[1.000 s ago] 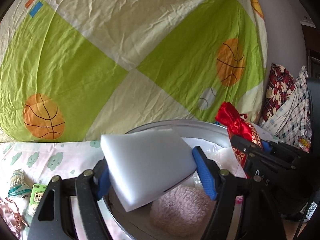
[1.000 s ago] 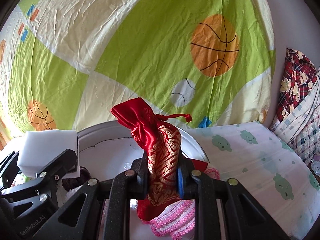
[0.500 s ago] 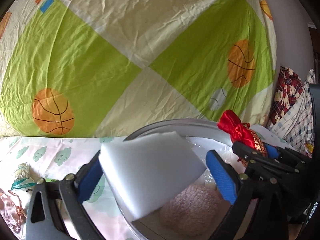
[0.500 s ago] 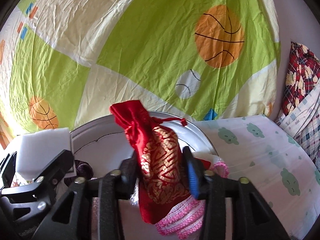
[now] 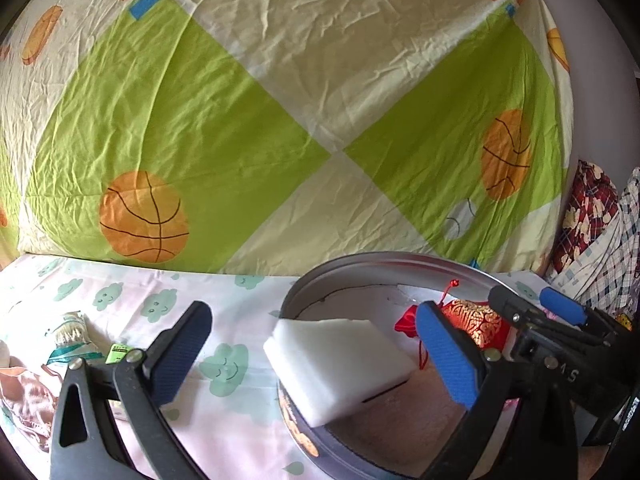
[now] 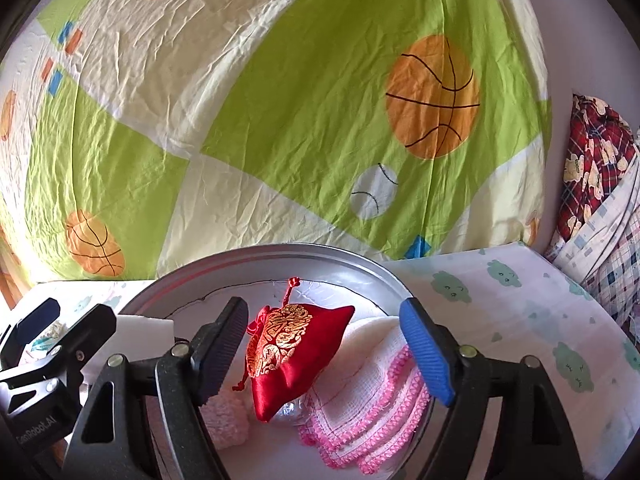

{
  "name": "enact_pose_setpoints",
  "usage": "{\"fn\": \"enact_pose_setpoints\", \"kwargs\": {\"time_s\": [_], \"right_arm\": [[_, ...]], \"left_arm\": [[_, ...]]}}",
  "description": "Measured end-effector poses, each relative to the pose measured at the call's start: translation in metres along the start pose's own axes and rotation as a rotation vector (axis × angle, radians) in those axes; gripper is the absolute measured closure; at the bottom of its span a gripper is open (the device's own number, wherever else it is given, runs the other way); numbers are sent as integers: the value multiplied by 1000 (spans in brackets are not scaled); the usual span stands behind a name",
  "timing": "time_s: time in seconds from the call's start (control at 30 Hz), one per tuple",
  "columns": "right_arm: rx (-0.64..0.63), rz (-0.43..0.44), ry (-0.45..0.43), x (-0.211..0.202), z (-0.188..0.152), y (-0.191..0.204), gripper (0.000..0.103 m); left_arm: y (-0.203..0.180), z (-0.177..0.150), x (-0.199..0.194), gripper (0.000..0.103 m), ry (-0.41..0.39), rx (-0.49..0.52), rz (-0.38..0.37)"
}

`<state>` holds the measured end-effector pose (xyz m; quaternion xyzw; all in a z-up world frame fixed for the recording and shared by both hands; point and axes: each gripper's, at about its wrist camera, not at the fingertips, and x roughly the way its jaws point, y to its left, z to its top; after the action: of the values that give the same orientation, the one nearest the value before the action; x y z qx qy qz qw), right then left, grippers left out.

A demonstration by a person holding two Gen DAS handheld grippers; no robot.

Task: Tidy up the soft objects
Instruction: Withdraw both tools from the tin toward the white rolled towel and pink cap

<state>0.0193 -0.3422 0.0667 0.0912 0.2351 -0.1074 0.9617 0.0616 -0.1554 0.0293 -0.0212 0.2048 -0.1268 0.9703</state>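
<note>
A: Currently, what is the condition of the left gripper (image 5: 316, 344)?

B: Jaws spread wide, gripping nothing. The white sponge block (image 5: 338, 364) lies between them, tilted, propped on the near rim of the round metal tin (image 5: 360, 264) and overhanging the inside. Neither blue pad touches it in the left wrist view.

A: And the right gripper (image 6: 328, 340)?

B: Also wide open and empty. The red brocade drawstring pouch (image 6: 296, 352) lies in the tin between its fingers, clear of both pads. Gold pattern faces up; the gathered neck points left and the cord runs toward the far wall of the tin.

A: What else is in the tin?

B: A folded white cloth with pink crochet edging (image 6: 368, 404) sits under and to the right of the pouch. A pink fluffy item (image 6: 226, 416) lies low on the left, partly hidden behind the dark finger. Clear plastic shows under the pouch; detail cannot be resolved.

A: Surroundings?

B: The tin stands on a white sheet printed with green clouds (image 5: 224, 368). At the far left of that sheet lie a small green-and-white packet (image 5: 72, 336) and a pink satin item (image 5: 24, 396). Behind, a green-and-cream quilt with basketball prints (image 5: 240, 140) stands upright. Plaid fabric (image 6: 592, 168) is piled at the right edge.
</note>
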Motion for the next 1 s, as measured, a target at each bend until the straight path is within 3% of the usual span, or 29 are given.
{"fn": "enact_pose_setpoints", "kwargs": {"time_s": [0.3, 0.57, 1.0], "right_arm": [[-9, -3, -102, -18, -5, 9, 23], [-4, -56, -313, -56, -15, 17, 23], [-8, -148, -398, -86, -23, 27, 23]], "left_arm": [[27, -4, -28, 0, -42, 37, 93], [48, -17, -46, 0, -67, 57, 152], [69, -24, -56, 0, -59, 39, 164]]}}
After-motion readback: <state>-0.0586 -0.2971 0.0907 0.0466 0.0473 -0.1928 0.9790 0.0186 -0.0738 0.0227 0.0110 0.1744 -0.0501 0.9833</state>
